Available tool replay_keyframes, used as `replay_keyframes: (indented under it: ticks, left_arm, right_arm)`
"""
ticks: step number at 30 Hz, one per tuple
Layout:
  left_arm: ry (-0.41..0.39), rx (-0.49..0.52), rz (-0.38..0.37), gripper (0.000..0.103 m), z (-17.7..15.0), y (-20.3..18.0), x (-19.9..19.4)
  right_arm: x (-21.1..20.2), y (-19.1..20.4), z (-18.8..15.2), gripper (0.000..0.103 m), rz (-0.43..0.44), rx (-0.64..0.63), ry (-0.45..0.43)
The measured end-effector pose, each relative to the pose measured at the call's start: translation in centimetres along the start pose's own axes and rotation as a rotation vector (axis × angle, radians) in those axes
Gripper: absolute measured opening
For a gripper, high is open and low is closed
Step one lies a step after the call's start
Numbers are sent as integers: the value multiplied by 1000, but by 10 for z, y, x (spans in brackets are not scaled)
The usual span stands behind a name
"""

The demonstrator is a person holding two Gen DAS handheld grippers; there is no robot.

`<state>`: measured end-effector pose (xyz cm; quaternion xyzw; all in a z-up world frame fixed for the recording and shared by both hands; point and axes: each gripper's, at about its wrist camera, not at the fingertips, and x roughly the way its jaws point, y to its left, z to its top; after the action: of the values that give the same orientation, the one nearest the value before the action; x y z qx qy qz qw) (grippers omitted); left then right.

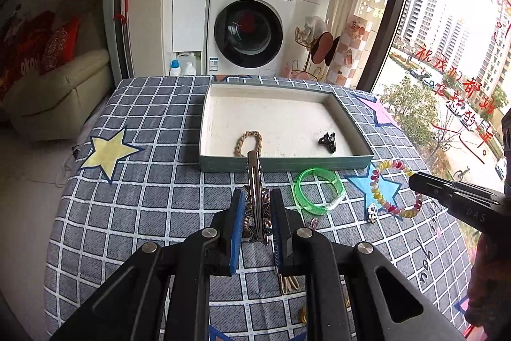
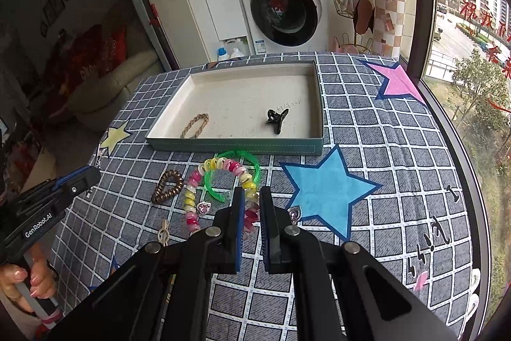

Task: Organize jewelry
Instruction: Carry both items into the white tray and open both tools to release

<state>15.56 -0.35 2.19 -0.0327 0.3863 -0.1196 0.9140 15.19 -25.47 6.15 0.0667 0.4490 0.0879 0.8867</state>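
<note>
**Metal clip held, bead bracelet pinched: both short of the tray**

Metal hair clip (image 1: 254,181) sits clamped in your left gripper (image 1: 255,221), its fingers nearly closed on it. Your right gripper (image 2: 250,218) seems to pinch the bead bracelet (image 2: 217,178) with almost shut fingers, though the view is cramped. The tray (image 1: 284,163) lies ahead on the desk (image 1: 143,190). The bracelet's free loop could snag the green bangle (image 2: 236,174) it overlaps.

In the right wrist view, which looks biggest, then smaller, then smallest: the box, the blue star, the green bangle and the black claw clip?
1. The box.
2. The blue star.
3. The green bangle, partly hidden behind the beaded bracelet.
4. The black claw clip, though it lies farther from the camera.
</note>
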Motion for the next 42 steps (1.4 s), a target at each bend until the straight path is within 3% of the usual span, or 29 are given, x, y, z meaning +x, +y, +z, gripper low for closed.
replay_keyframes:
  ticks: [7,15,29,42]
  left_arm:
    - [-40,-20,-3,29,49,3,15]
    - [-15,-10,23,29,80,4,69]
    - [81,13,105,29,86,13,171]
    - [146,38,173,29,71,19,212]
  right_arm:
    - [9,-11,45,10,4,32,-31]
    - [43,-18,90,10,-20,36,-32]
    - [139,-31,116,10,-29,79,32]
    - [194,-38,110,10,-46,78,99]
